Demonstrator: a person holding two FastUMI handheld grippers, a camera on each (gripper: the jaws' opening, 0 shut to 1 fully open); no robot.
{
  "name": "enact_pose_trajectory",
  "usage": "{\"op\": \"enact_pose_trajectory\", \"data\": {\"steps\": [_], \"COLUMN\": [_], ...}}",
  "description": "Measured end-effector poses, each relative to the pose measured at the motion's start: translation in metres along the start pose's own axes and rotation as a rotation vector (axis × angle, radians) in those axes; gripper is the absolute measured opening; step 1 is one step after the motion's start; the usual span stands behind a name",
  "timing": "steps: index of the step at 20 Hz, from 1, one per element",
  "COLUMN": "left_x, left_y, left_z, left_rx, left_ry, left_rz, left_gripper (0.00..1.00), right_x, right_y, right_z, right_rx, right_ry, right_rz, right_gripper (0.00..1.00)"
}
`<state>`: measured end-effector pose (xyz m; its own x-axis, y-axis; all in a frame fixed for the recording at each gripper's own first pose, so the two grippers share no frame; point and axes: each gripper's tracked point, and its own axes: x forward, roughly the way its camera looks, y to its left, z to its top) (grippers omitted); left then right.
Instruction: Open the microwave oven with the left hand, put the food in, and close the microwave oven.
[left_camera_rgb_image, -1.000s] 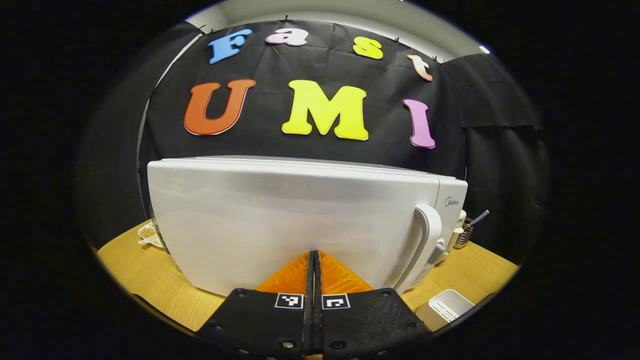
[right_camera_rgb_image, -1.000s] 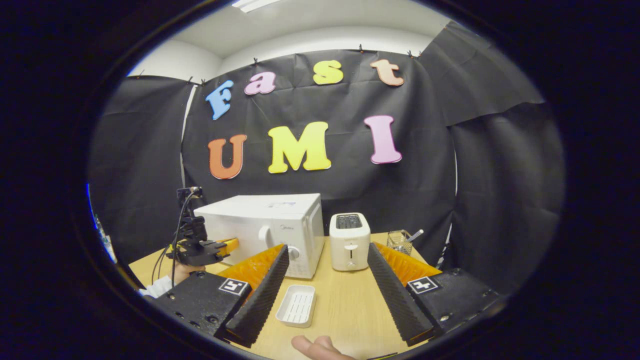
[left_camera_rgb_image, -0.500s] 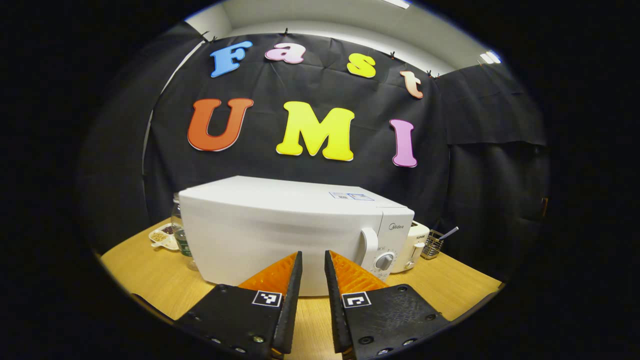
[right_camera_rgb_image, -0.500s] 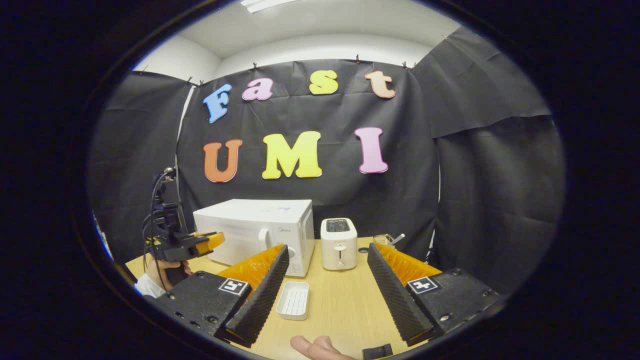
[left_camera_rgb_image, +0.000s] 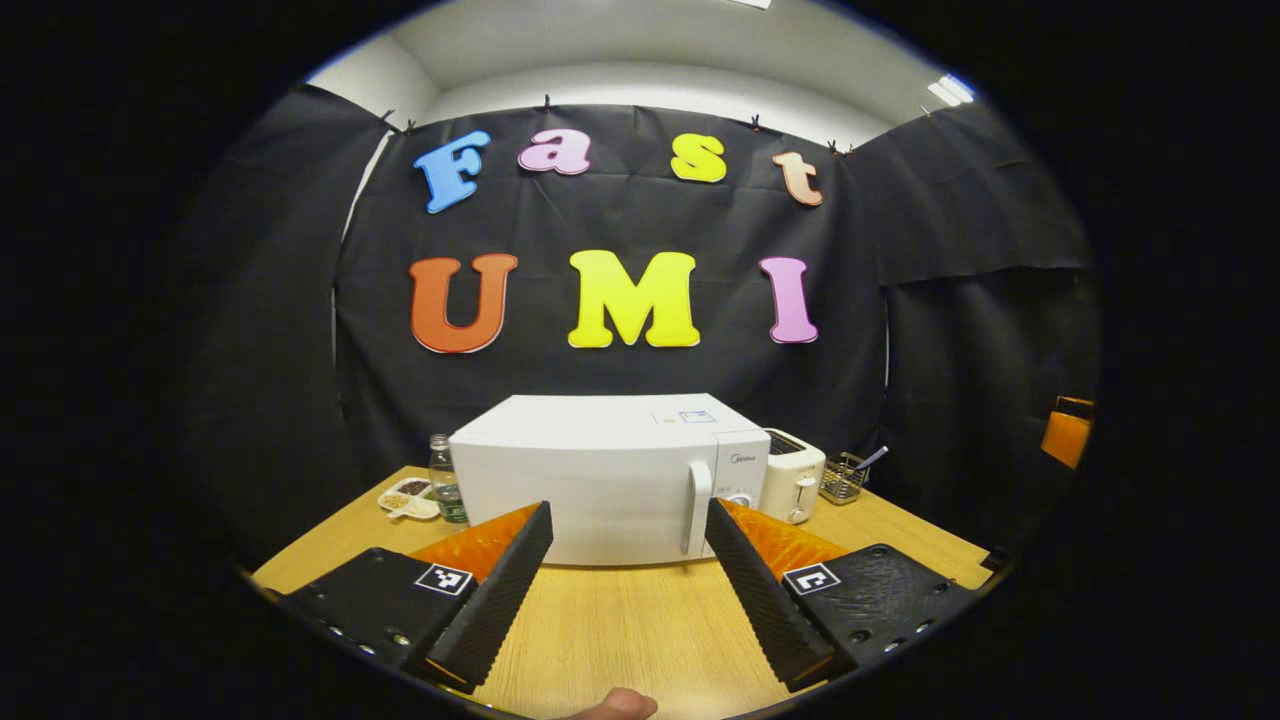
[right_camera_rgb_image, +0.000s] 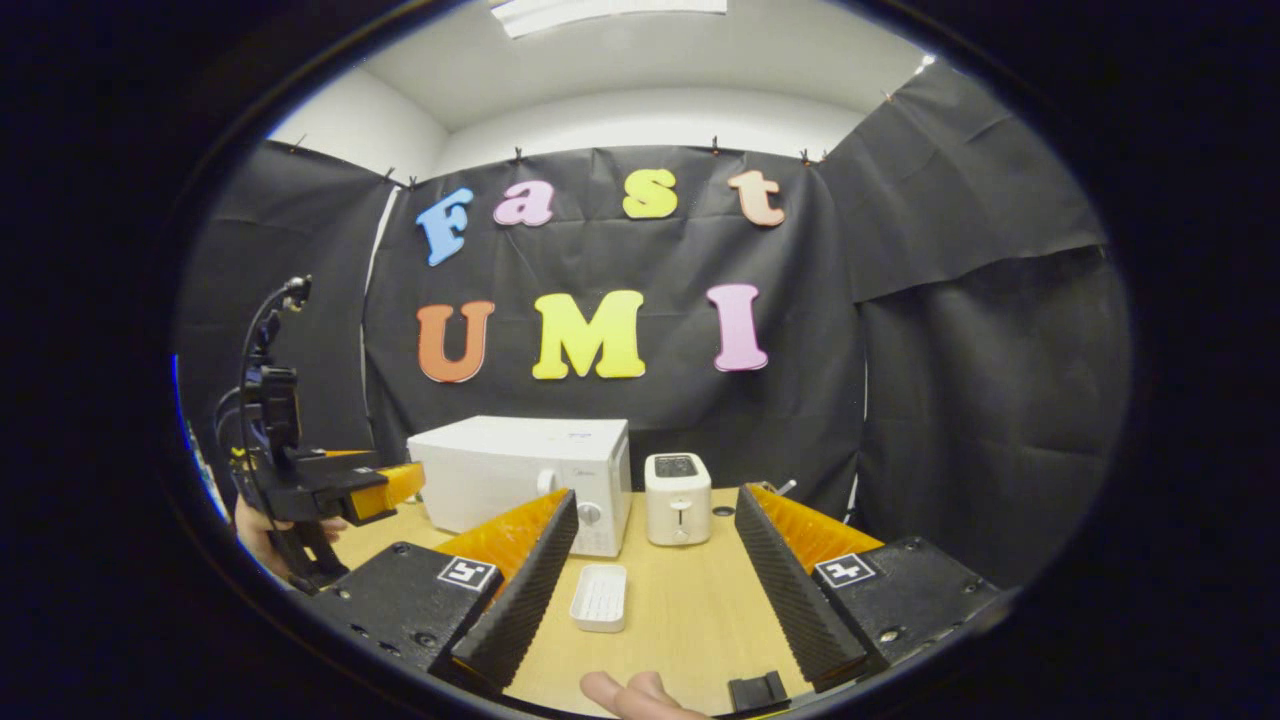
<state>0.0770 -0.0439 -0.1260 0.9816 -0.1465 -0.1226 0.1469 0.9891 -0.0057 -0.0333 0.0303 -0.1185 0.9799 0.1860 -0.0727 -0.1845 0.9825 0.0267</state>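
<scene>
White microwave oven sits door shut at desk centre, 12 o'clock of the left gripper; its jaws are spread, empty, lined up with the door handle, likely for a pull. Right gripper jaws spread, empty, above a white tray; food not identifiable.

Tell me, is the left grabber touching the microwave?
Apart. In the right gripper view, the left gripper hangs short of the microwave oven, with dark wall showing between them.
</scene>
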Motion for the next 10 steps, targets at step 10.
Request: {"op": "enact_pose_trajectory", "data": {"steps": [10], "left_x": [-0.123], "left_y": [0.020], "left_z": [0.060], "left_rx": [-0.016], "left_ry": [-0.132], "left_rz": [0.074], "left_gripper": [0.96], "right_x": [-0.031], "right_y": [0.046], "right_z": [0.024], "right_rx": [0.039], "right_ry": [-0.046], "right_rz": [0.035], "right_gripper": [1.00]}}
